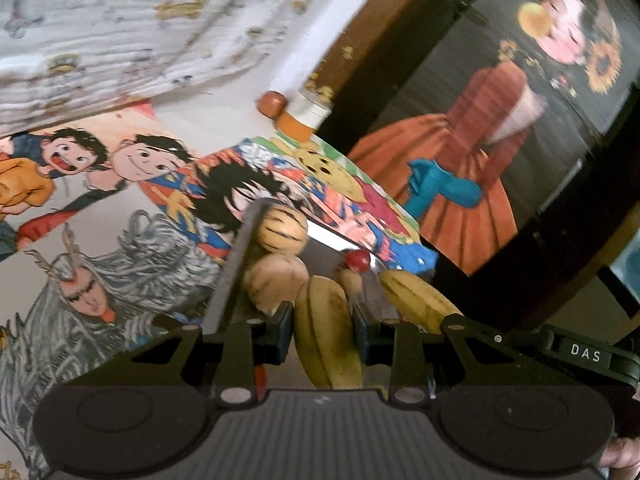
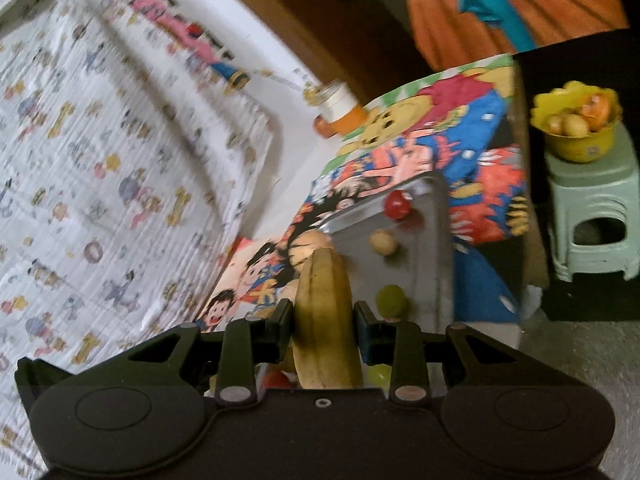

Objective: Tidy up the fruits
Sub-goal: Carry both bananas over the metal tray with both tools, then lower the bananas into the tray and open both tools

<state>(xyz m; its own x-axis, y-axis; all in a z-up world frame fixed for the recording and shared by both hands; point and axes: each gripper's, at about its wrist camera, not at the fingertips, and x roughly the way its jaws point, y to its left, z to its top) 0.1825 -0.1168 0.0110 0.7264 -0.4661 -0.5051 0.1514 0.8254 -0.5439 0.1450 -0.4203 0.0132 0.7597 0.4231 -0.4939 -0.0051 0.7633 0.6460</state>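
Observation:
In the left wrist view my left gripper (image 1: 324,322) is shut on a yellow star fruit (image 1: 326,336) that stands lengthwise between the pads. Beyond it lies a metal tray (image 1: 324,246) with two striped yellow melons (image 1: 280,228), a red cherry fruit (image 1: 358,260) and a small tan fruit (image 1: 350,280). A second star fruit (image 1: 416,300) shows at the right. In the right wrist view my right gripper (image 2: 324,322) is shut on a star fruit (image 2: 324,312) over the same tray (image 2: 428,248). That tray holds a red fruit (image 2: 397,204), a tan one (image 2: 383,242) and a green one (image 2: 391,299).
The tray rests on a cartoon-print cloth (image 2: 472,152). A jar with an orange end (image 2: 340,108) lies behind it. A yellow bowl of fruit (image 2: 576,132) stands on a pale green stool (image 2: 592,208) at the right. Patterned white bedding (image 2: 100,140) fills the left.

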